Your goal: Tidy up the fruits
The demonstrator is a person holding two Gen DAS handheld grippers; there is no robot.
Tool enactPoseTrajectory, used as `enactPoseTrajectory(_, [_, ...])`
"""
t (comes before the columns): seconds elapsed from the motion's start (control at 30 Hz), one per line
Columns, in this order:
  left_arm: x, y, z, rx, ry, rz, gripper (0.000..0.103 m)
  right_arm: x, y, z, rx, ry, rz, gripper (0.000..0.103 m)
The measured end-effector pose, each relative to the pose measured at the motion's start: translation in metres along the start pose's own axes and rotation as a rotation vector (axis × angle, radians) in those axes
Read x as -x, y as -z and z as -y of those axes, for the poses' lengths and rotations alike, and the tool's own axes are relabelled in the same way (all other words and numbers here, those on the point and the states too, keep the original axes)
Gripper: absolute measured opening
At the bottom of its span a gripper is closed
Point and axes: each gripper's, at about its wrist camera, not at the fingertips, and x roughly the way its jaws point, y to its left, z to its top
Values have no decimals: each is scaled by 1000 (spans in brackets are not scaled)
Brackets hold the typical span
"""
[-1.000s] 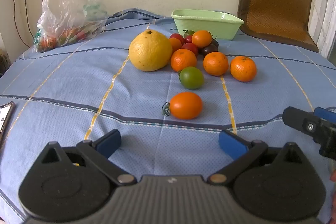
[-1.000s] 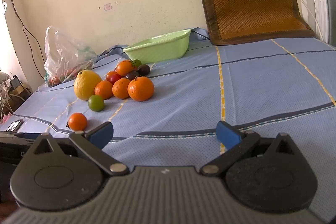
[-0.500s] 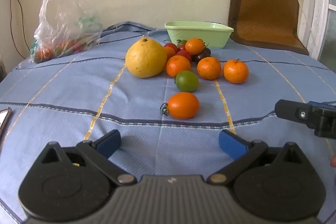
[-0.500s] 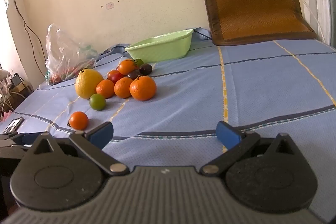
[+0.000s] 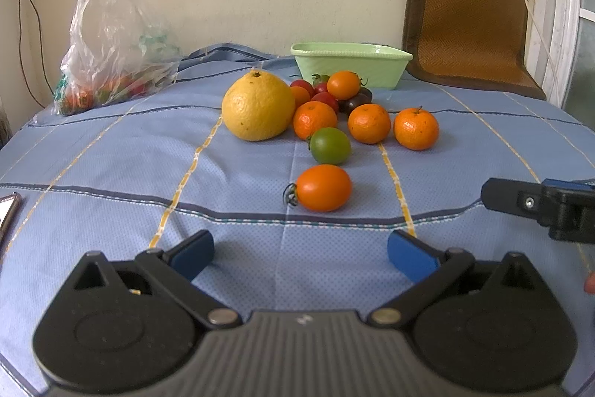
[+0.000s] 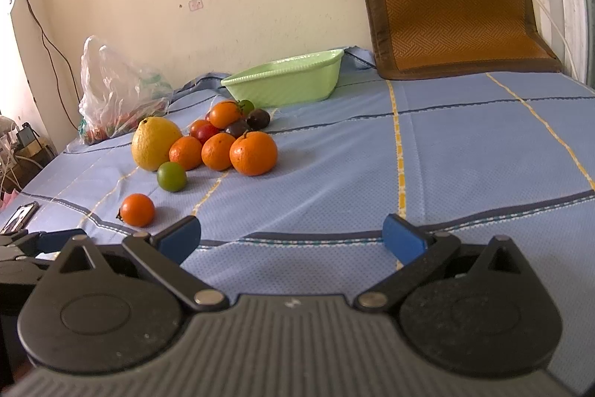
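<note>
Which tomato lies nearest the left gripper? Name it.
The orange tomato, lying alone just ahead of the open left gripper; the green tomato and the rest sit farther back.

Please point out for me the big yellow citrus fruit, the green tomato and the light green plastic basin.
big yellow citrus fruit (image 5: 257, 107): left wrist view, middle of its peel
green tomato (image 5: 330, 145): left wrist view, centre of its skin
light green plastic basin (image 6: 293, 85): right wrist view, front outer wall

Behind the big yellow citrus (image 5: 257, 110), the red and dark tomatoes (image 5: 336, 95) overlap, so their count is unclear. The plastic bag (image 5: 111, 51), left of the citrus, blurs its contents. The phone (image 5: 6, 213) is cut by the frame edge, as is the right claw (image 5: 543, 207).
</note>
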Motion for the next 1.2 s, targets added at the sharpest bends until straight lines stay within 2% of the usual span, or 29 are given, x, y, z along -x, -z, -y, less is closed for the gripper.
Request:
enactPoseTrajectory(0.97, [-1, 3, 1, -2, 0, 5, 103, 0, 0, -1, 0, 0, 1, 103])
enactPoseTrajectory(1.2, [3, 0, -4, 6, 46, 4, 103, 4, 0, -1, 1, -9, 19, 103])
